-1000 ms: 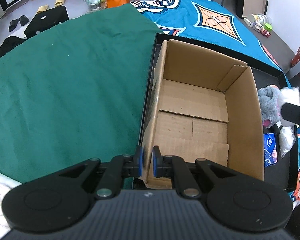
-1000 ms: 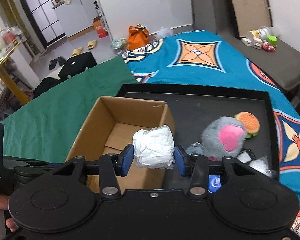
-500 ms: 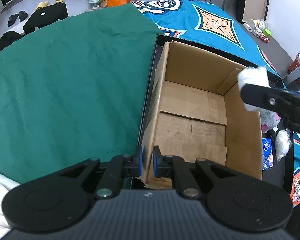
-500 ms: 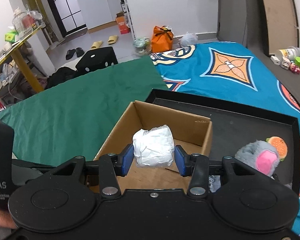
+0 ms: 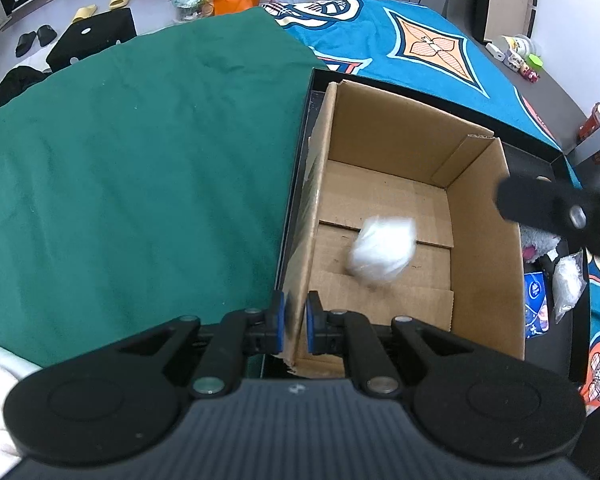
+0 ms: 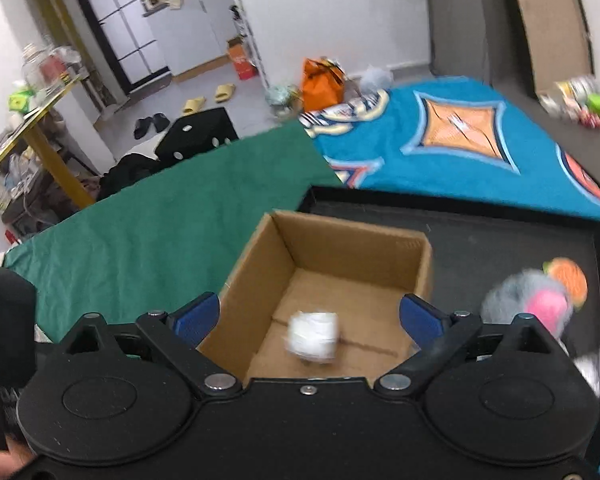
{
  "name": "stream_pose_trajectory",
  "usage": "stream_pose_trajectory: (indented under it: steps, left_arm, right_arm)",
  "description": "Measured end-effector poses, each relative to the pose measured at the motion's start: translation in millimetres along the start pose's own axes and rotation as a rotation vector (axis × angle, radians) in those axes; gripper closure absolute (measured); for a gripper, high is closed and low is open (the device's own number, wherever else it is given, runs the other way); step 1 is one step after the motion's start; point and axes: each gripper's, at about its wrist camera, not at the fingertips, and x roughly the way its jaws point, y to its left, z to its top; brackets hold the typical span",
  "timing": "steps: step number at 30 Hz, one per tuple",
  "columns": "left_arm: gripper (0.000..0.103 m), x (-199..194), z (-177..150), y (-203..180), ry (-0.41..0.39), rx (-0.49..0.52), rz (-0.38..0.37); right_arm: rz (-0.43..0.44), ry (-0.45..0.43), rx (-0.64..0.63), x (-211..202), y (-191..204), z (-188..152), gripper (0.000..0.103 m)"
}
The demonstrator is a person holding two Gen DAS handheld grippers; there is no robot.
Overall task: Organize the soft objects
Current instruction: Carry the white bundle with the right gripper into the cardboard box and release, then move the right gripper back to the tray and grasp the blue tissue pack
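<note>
White soft bundle [image 5: 382, 251] is inside the cardboard box [image 5: 485, 240], blurred in both views, over or on the box floor near its middle; whether it has landed cannot be told. Right gripper [image 6: 309, 316] is above the box's near edge with its jaws opening, wide apart, nothing between the pads. Left gripper [image 5: 294, 322] has its jaws clamped on the box's near-left wall, steadying it.

Risks, judged from this state:
- The bundle looks light and springy; it could bounce or roll against a box wall. Walls are tall relative to it, so escape seems unlikely.
- The box rests in a black tray [image 6: 512, 240] on the bed. If the left jaws pull or twist the thin wall, the box could tilt or the cardboard crease.
- The right gripper's lower finger hangs near the box's right rim in the left wrist view; a careless sweep toward the remaining items could knock that rim.
- Right of the box lie a grey plush toy [image 6: 528, 300], a clear bag [image 5: 568, 280] and a blue packet [image 5: 535, 304], close together; a grab there may catch two at once.
</note>
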Motion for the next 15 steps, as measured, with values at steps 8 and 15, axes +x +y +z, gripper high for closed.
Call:
stream_pose_trajectory:
  steps: [8, 15]
  left_arm:
    - [0.091, -4, 0, -14, -0.013, 0.034, 0.041]
    - [0.07, -11, -3, -29, -0.064, 0.079, 0.067]
  right_arm:
    - [-0.036, -0.017, 0.042, -19, -29, -20, 0.006]
    - [-0.064, -0.024, 0.079, -27, -55, -34, 0.01]
